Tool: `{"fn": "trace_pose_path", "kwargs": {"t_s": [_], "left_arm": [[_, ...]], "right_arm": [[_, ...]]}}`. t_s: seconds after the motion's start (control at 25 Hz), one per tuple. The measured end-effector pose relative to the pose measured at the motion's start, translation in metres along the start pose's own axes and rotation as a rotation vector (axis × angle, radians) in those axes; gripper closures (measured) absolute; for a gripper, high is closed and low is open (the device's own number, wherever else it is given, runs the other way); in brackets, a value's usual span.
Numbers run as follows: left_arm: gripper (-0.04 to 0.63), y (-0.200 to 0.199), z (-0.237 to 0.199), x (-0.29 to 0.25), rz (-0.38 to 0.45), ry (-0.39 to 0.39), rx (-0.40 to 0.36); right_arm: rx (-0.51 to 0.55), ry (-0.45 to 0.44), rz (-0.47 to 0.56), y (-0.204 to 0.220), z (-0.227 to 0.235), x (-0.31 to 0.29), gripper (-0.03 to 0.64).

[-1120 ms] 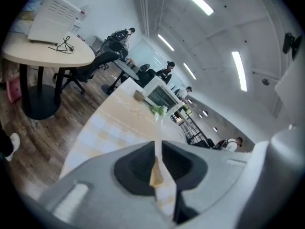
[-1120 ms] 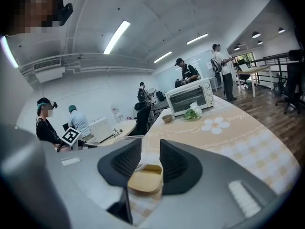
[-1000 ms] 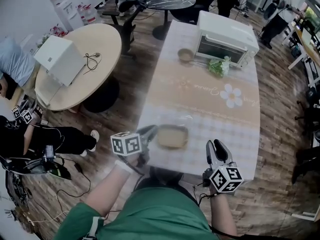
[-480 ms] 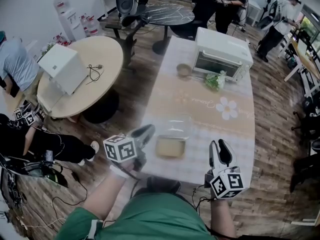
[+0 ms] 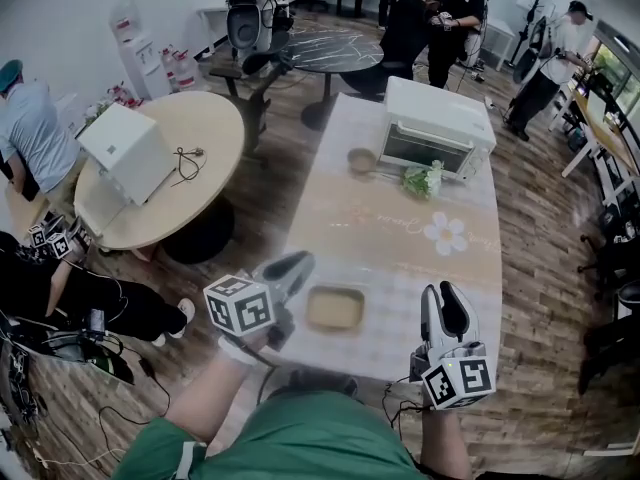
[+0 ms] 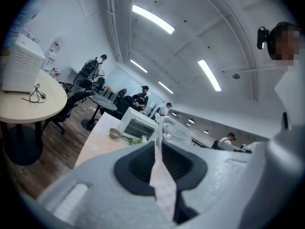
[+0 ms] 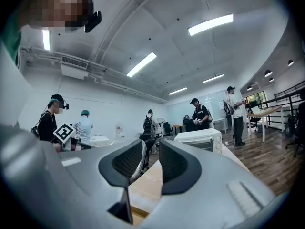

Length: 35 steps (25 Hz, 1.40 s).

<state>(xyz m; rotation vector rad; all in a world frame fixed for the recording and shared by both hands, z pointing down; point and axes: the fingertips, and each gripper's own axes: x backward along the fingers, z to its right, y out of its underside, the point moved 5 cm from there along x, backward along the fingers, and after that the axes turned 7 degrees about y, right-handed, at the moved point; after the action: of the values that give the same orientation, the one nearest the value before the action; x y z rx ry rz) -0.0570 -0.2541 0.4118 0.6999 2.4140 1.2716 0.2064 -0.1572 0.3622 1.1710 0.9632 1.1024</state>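
Container [image 5: 335, 308] pinched by left tongs [image 5: 292, 269]; toaster oven [image 5: 437, 128], bowl [image 5: 360, 158] beyond.

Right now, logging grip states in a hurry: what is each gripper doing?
Left gripper: shut on the clear container.
Right gripper: open, nothing between its jaws.

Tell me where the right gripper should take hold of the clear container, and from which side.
Probably the right wall at its rim, from the right. The clear container is a shallow open box with thin upright walls that jaws can straddle. The left gripper is shut on its left wall; the right gripper, jaws apart, sits on the free side.
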Motion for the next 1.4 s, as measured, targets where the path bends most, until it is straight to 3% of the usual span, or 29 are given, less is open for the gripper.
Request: {"fn": "trace_pose_path", "kwargs": {"t_s": [0.52,1.4], "left_arm": [[0.554,-0.018,0.012,-0.008,0.024,0.028,-0.030],[0.554,-0.015,0.007,-0.014,-0.008,0.025,-0.019]], "right_arm": [[0.003,-0.038,0.091,-0.023,0.002,-0.001,0.511],[-0.031,-0.027,0.120,-0.030,0.009,-0.002,0.511]]}}
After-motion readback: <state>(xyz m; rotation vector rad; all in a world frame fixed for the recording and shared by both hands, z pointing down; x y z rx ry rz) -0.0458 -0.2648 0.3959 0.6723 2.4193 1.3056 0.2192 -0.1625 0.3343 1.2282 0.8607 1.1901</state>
